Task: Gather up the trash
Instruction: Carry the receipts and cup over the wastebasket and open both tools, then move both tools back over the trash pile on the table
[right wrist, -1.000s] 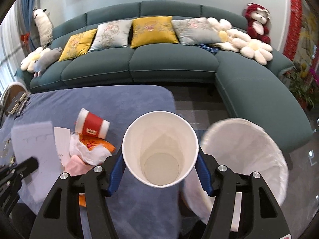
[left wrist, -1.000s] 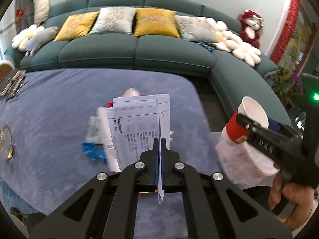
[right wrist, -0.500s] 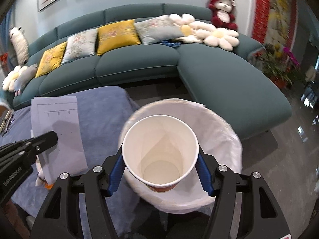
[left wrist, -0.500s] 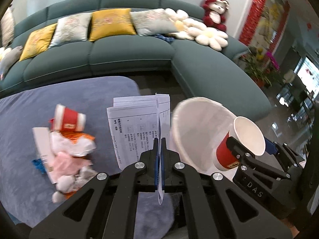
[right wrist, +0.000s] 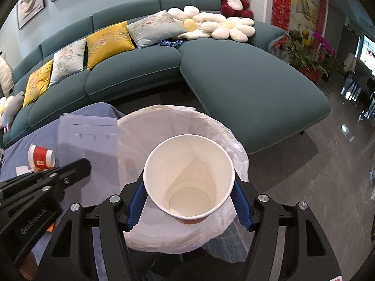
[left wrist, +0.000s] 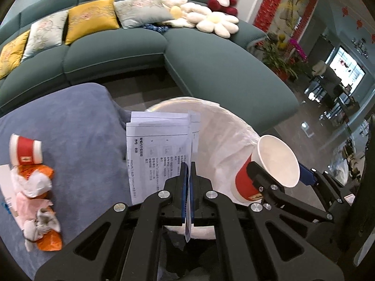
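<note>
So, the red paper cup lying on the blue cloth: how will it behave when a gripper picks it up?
The red paper cup lies on its side, so a nudge may roll it. It looks empty, thus probably light. Thin paper walls could dent under firm pads.

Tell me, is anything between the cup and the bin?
Nothing visible is. The paper cup, between the right gripper jaws, hangs right over the open, bag-lined bin. The printed paper in the left gripper sits off to the side.

Right gripper (right wrist: pixel 188 199) opening around cup (right wrist: pixel 188 178) above bin (right wrist: pixel 178 126).
</note>
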`<move>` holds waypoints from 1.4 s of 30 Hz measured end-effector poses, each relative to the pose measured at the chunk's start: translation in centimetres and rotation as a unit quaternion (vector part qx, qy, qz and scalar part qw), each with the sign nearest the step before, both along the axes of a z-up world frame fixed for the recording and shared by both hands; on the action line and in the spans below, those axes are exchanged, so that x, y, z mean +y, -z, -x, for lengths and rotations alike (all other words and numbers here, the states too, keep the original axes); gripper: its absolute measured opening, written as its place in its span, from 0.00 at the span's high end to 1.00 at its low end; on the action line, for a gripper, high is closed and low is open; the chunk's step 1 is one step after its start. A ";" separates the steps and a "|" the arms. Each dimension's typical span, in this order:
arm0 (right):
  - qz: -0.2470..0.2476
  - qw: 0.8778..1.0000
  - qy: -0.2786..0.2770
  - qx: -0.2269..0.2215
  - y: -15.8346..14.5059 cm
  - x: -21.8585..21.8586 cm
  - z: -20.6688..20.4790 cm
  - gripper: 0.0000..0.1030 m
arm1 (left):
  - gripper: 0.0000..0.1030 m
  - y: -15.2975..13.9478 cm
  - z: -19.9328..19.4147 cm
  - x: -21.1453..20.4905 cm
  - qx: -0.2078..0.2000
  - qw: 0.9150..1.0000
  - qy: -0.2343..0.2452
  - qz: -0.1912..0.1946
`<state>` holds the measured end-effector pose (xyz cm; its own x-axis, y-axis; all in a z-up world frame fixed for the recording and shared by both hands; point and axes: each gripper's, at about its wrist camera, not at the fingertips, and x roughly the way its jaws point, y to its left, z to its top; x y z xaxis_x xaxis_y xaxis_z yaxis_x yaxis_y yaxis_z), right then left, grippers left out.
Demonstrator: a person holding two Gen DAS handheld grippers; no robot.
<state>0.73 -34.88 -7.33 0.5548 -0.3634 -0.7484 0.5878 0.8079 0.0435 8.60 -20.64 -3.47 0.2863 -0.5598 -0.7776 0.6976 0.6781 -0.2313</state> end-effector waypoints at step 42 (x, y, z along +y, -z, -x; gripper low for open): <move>0.020 0.994 -0.103 0.001 -1.2 11.5 -4.4 0.26 | 0.41 1.7 -3.5 18.1 -0.015 0.981 -0.189 -0.042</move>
<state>5.15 -23.43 -6.15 0.6190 -0.2710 -0.7371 0.4089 0.9125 0.0079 12.15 -2.57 -5.15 0.4850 -0.3433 -0.8043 0.3980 0.9056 -0.1466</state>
